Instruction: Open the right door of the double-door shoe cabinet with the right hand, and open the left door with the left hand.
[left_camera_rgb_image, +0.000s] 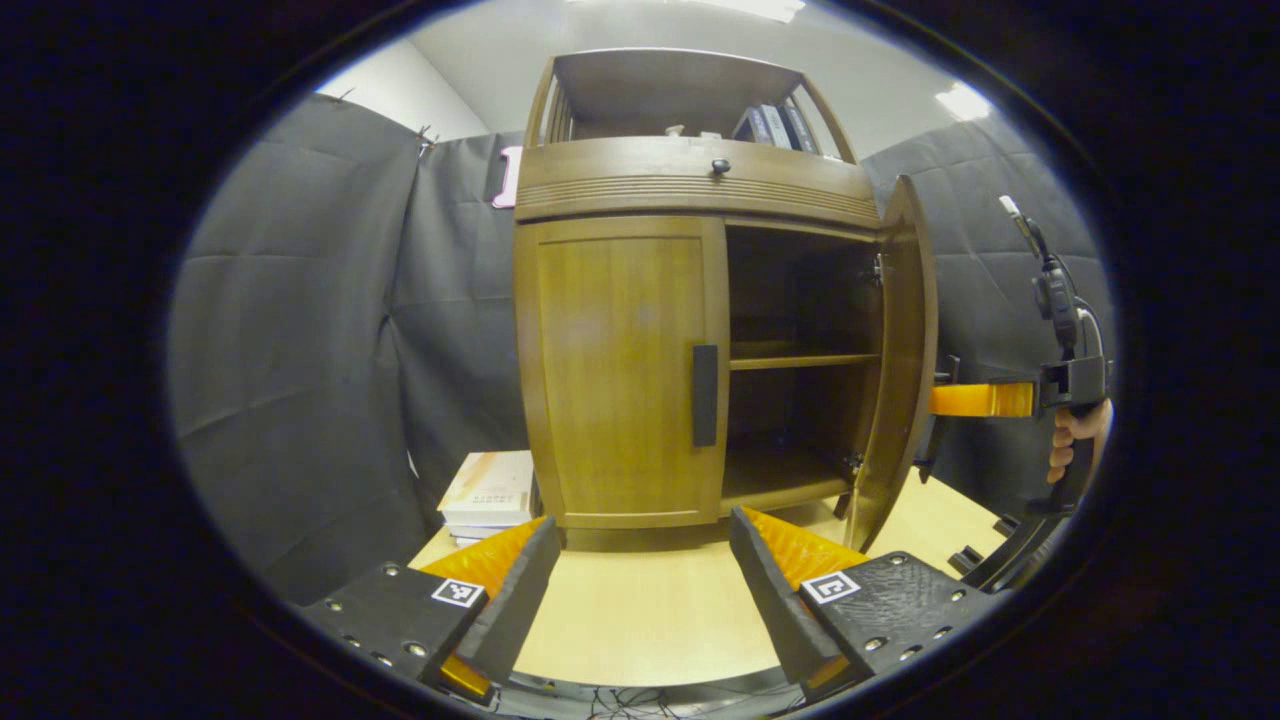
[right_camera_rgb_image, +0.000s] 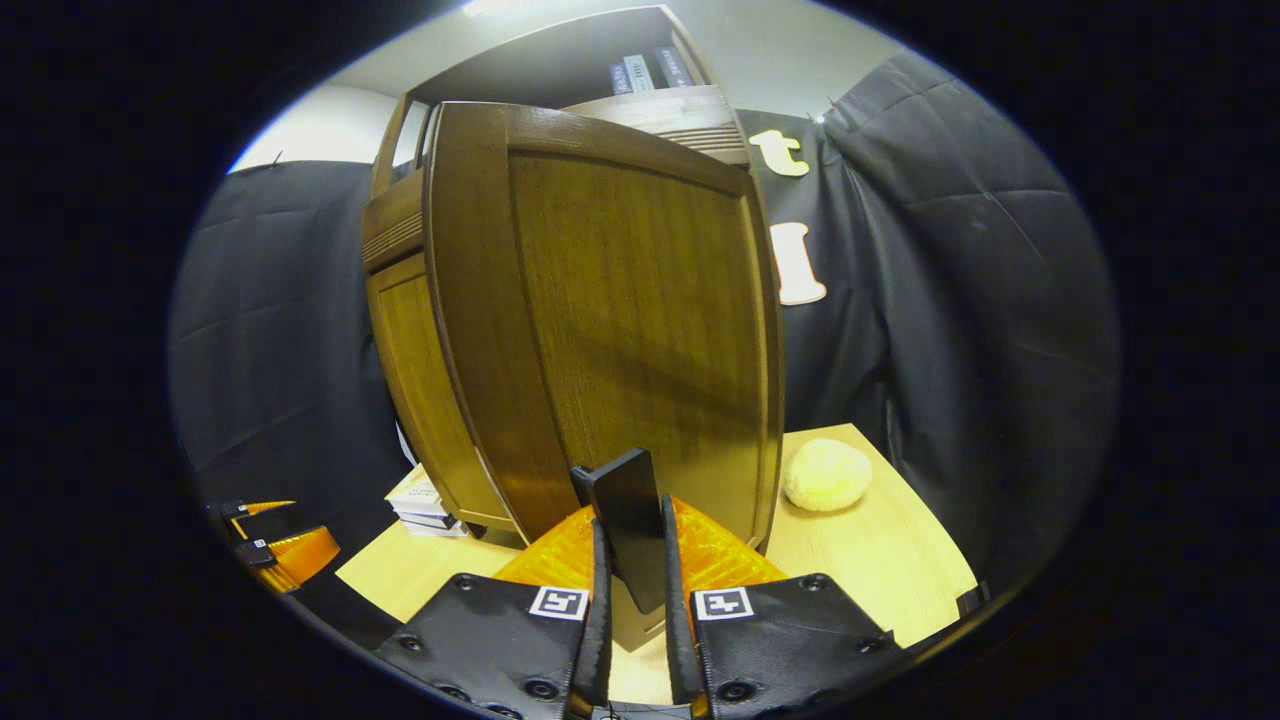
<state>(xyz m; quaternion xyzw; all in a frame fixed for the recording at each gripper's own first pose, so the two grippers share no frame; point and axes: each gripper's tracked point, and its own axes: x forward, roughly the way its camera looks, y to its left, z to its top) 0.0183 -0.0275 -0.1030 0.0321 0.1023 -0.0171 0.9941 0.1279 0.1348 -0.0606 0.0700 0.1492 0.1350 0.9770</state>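
Observation:
The wooden shoe cabinet (left_camera_rgb_image: 690, 180) stands on the table ahead of me. Its left door (left_camera_rgb_image: 620, 370) is closed, with a black vertical handle (left_camera_rgb_image: 705, 395) at its inner edge. My left gripper (left_camera_rgb_image: 640, 575) hovers open in front of that door, well short of the handle. The right door (left_camera_rgb_image: 900, 370) is swung open, showing the shelves inside. In the right gripper view this door (right_camera_rgb_image: 620, 300) stands close in front, and my right gripper (right_camera_rgb_image: 632, 560) is shut on its black handle (right_camera_rgb_image: 628, 500). A hand (left_camera_rgb_image: 1075, 440) holds the right gripper (left_camera_rgb_image: 960, 400) behind the open door.
A stack of books (left_camera_rgb_image: 490, 490) lies on the light wooden table (left_camera_rgb_image: 640, 620) left of the cabinet. A pale yellow round lump (right_camera_rgb_image: 825, 475) sits on the table right of the open door. More books stand on the cabinet's top shelf (left_camera_rgb_image: 775, 125). Black cloth walls surround the booth.

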